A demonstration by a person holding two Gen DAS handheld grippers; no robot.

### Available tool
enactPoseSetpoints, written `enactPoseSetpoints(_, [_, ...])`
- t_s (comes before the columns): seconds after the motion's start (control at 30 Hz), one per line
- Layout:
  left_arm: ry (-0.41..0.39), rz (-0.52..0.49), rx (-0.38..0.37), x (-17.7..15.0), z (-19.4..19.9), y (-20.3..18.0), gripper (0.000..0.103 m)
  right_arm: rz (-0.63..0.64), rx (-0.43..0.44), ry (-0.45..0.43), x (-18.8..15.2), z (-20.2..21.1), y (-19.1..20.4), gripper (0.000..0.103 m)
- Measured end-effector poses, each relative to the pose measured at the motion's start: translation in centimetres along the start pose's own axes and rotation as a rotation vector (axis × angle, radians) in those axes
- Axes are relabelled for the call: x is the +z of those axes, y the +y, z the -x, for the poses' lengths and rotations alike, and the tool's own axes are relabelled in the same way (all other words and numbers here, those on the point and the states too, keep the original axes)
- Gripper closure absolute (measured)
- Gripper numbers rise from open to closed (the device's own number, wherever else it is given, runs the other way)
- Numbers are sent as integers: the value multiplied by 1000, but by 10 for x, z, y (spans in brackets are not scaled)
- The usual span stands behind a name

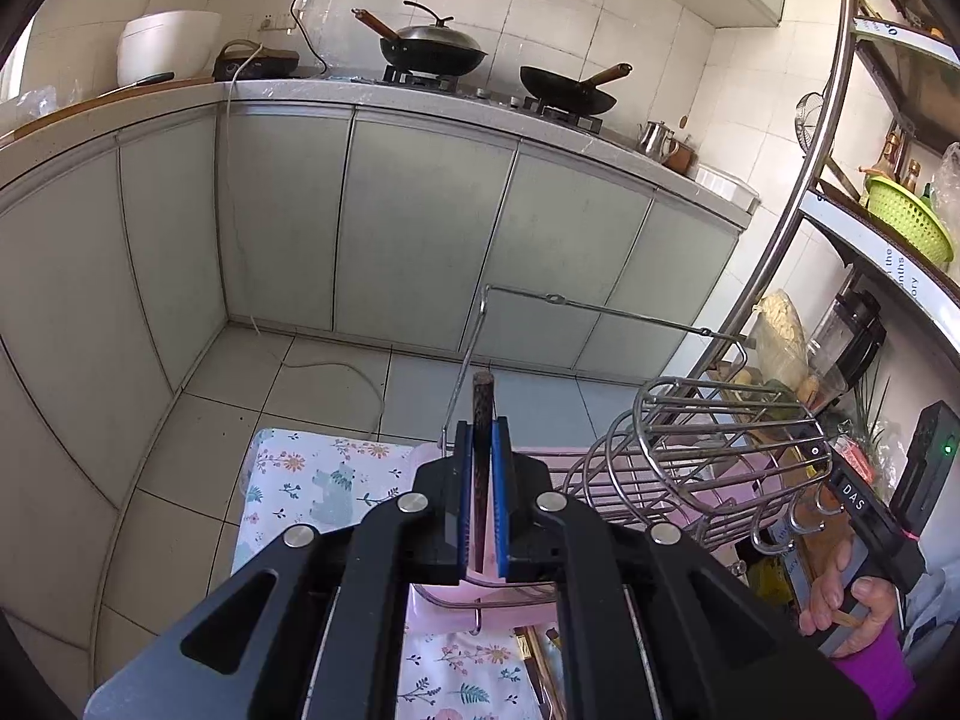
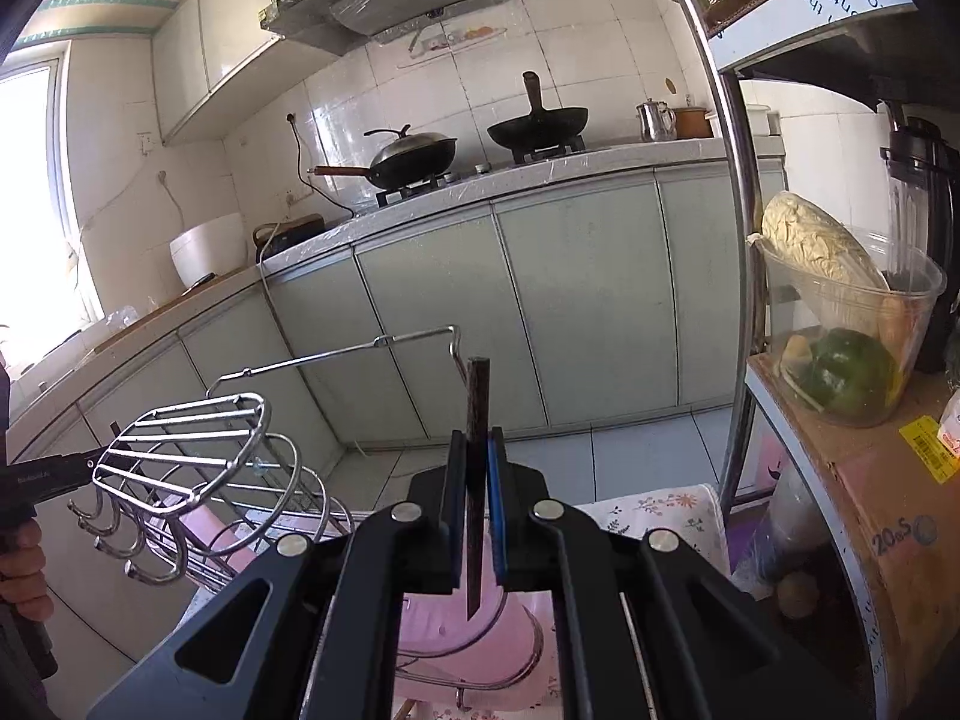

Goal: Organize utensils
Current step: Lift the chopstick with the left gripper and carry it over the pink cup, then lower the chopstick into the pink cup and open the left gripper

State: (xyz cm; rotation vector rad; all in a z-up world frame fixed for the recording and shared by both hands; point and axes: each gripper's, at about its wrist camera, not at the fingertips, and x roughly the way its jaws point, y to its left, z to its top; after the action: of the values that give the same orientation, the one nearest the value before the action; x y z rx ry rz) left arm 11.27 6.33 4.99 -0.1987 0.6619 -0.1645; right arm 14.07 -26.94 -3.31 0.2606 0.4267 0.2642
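My left gripper (image 1: 483, 429) is shut on a dark wooden chopstick (image 1: 482, 414) that stands upright between its blue pads. My right gripper (image 2: 477, 438) is shut on another dark wooden chopstick (image 2: 477, 420), also upright. A steel wire utensil rack (image 1: 708, 450) with a basket, hooks and a tall wire handle stands just right of the left gripper; in the right wrist view the rack (image 2: 192, 468) is to the left of the right gripper. More chopsticks (image 1: 543, 666) lie on the floral cloth below the left gripper.
A floral cloth (image 1: 312, 480) and a pink tray (image 2: 474, 642) lie under the grippers. A metal shelf pole (image 2: 729, 240) and shelves with a vegetable container (image 2: 840, 324) and a blender stand at right. Kitchen cabinets with woks on a stove (image 1: 432, 54) are beyond.
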Motion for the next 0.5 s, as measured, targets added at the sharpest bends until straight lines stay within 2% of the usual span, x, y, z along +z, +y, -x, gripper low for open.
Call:
enactPoseSetpoints(0.23, [24,34,2,-5,-6,5,94,-8,-14,58,-8,-4,1,94])
enactPoseSetpoints(0.3, [19,47,3,-6,-4,8,77,-10,-18,78,-8,-6,0,88])
enactPoseSetpoints(0.33, [15,55,3,-5,-3,9,73,-11,-19,83,-8,-6,0,85])
enactPoseSetpoints(0.5, [-22,73,-12,-5,12,14,68,-15,-22,77,-6,3,1,85])
